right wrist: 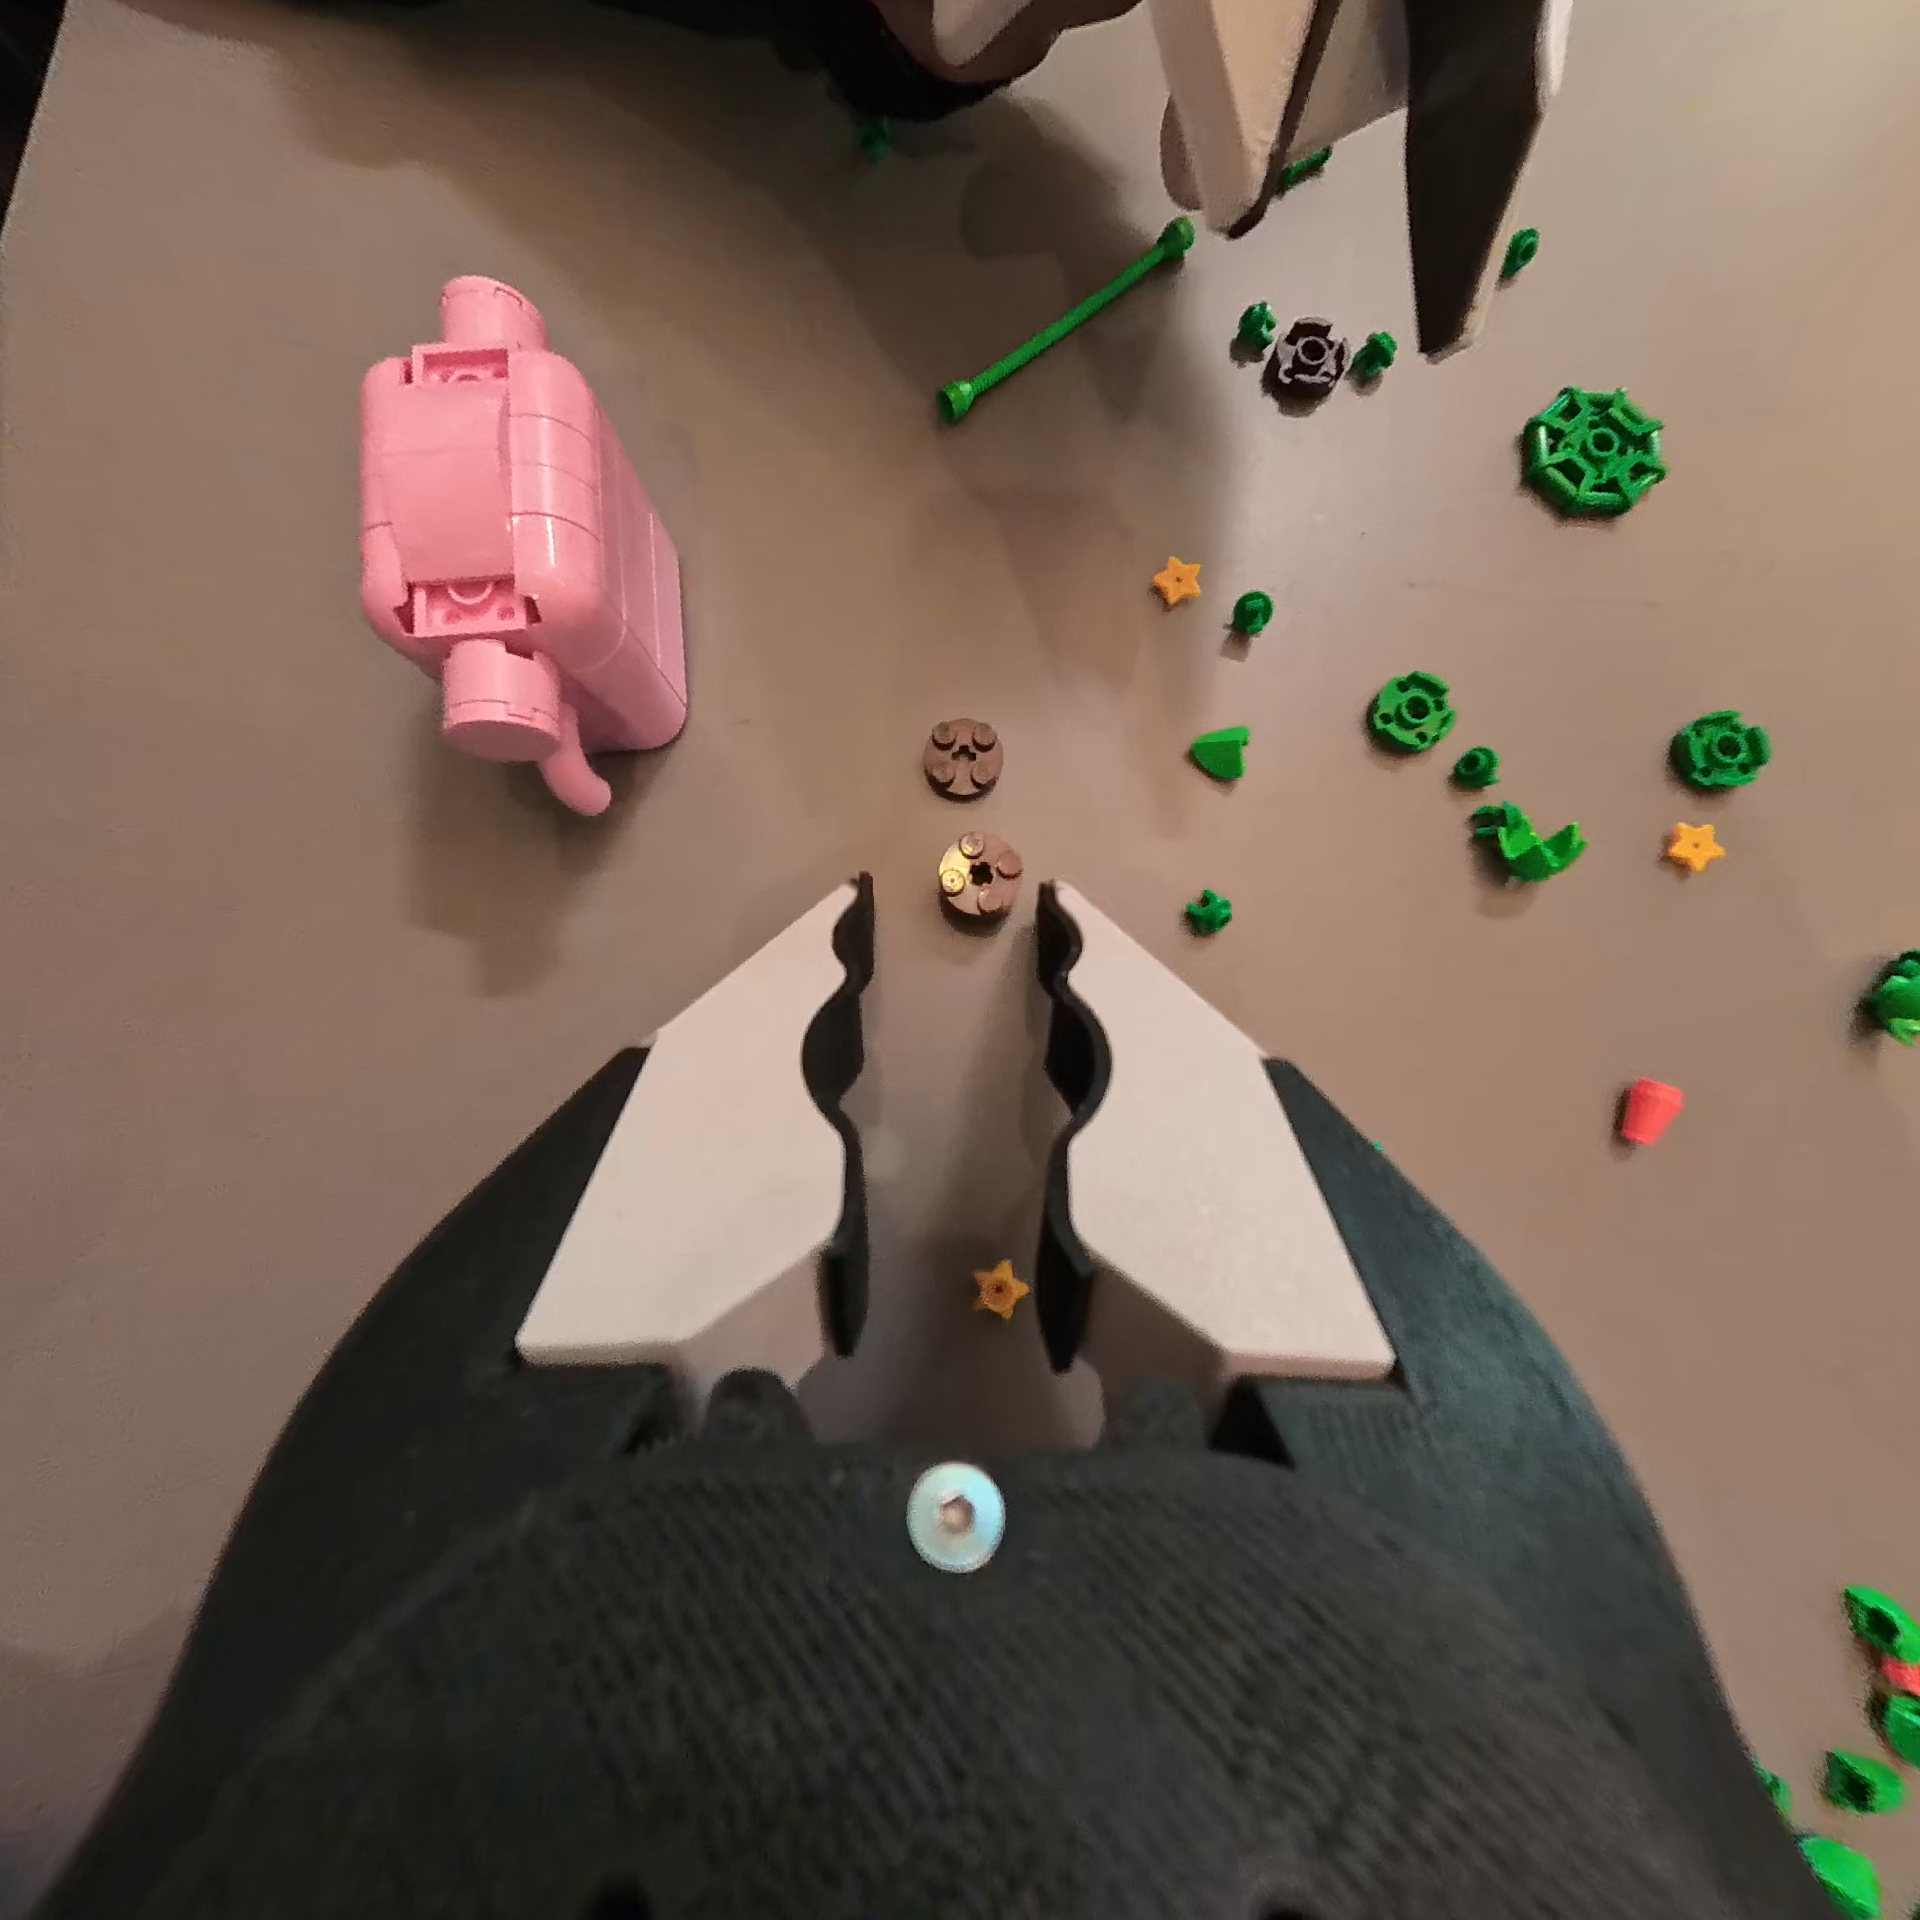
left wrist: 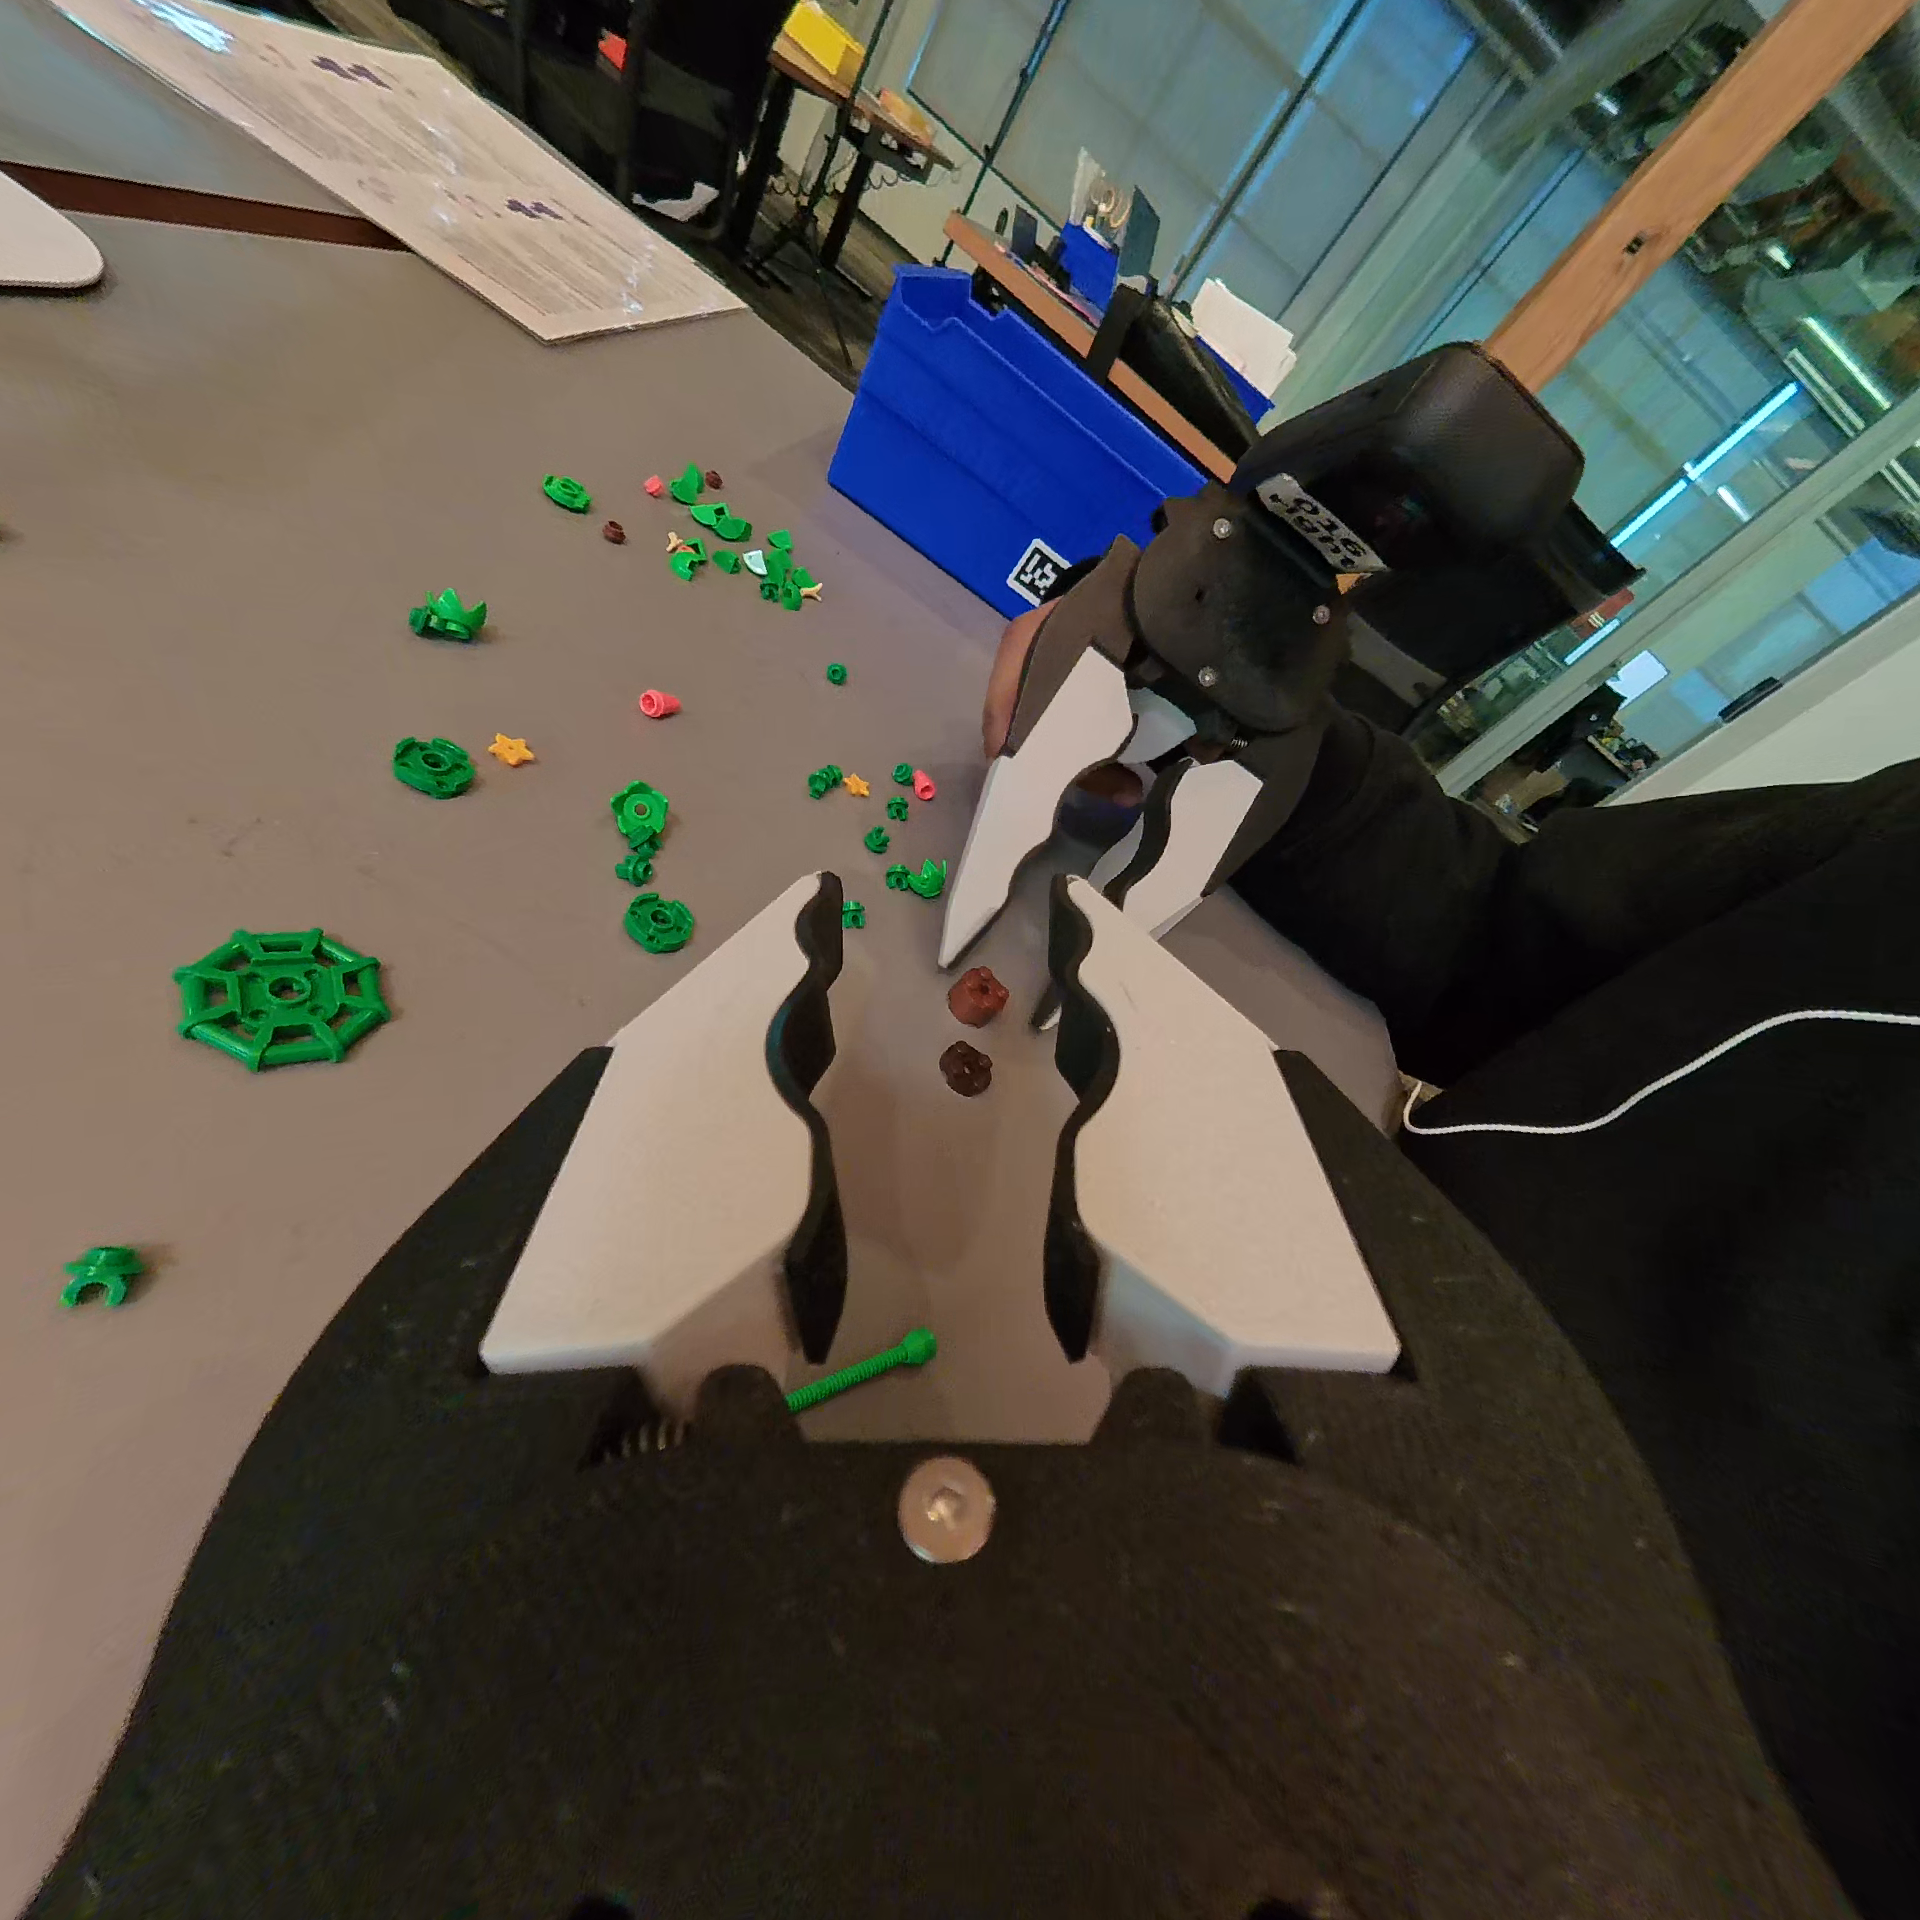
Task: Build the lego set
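We hold both grippers with fingers released: right gripper (right wrist: 954,894) just short of 2 brown round bricks (right wrist: 981,871) on the surface (right wrist: 260,1039). A skewed approach could nudge the nearer one into the pink build (right wrist: 520,540); left gripper (left wrist: 945,904) hovers nearby.

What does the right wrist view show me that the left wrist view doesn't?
Only the right wrist view shows the pink lego assembly lying on the table, left of the open right gripper. Only the left wrist view shows the blue bin and the instruction sheet at the table's far side. Both show the two brown round pieces, the green rod, the green web wheel and the open left gripper.
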`<state>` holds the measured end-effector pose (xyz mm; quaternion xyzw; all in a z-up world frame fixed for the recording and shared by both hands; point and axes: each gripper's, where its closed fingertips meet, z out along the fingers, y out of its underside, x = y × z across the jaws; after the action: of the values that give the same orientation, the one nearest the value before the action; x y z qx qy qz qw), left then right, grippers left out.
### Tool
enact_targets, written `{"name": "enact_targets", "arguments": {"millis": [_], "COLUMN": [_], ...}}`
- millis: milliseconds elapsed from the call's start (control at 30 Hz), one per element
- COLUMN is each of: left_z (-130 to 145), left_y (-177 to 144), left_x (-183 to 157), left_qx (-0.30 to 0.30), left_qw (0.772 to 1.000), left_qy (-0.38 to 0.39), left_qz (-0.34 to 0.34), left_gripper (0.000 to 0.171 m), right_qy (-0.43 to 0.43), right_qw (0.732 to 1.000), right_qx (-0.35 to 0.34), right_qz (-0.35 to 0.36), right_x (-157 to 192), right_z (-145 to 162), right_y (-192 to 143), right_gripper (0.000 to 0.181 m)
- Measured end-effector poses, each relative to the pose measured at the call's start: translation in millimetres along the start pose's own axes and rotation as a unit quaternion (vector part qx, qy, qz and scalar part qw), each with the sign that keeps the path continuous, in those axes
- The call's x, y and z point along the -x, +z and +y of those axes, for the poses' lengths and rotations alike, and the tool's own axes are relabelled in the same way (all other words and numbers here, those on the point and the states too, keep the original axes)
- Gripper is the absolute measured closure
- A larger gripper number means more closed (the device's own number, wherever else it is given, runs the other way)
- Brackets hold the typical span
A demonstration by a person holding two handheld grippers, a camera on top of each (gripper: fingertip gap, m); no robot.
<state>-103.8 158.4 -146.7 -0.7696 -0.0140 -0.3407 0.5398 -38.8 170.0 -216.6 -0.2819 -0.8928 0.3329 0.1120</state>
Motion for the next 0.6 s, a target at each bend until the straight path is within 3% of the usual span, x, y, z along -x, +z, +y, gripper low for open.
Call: {"name": "enact_targets", "arguments": {"millis": [333, 600], "left_z": [0.3, 0.6], "left_y": [0.1, 0.4], "left_x": [0.4, 0.2], "left_qx": [0.0, 0.001], "left_qw": [1.0, 1.0], "left_qy": [-0.002, -0.002], "left_qz": [0.0, 0.001], "left_gripper": [0.136, 0.136], "right_qy": [0.001, -0.006], "right_qw": [1.0, 1.0], "right_qx": [0.011, -0.007], "right_qz": [-0.007, 0.009], "right_x": [3.4, 0.1], "right_z": [4.3, -3.6], "right_y": [-1.9, -1.9], "right_gripper": [0.163, 0.161]}}
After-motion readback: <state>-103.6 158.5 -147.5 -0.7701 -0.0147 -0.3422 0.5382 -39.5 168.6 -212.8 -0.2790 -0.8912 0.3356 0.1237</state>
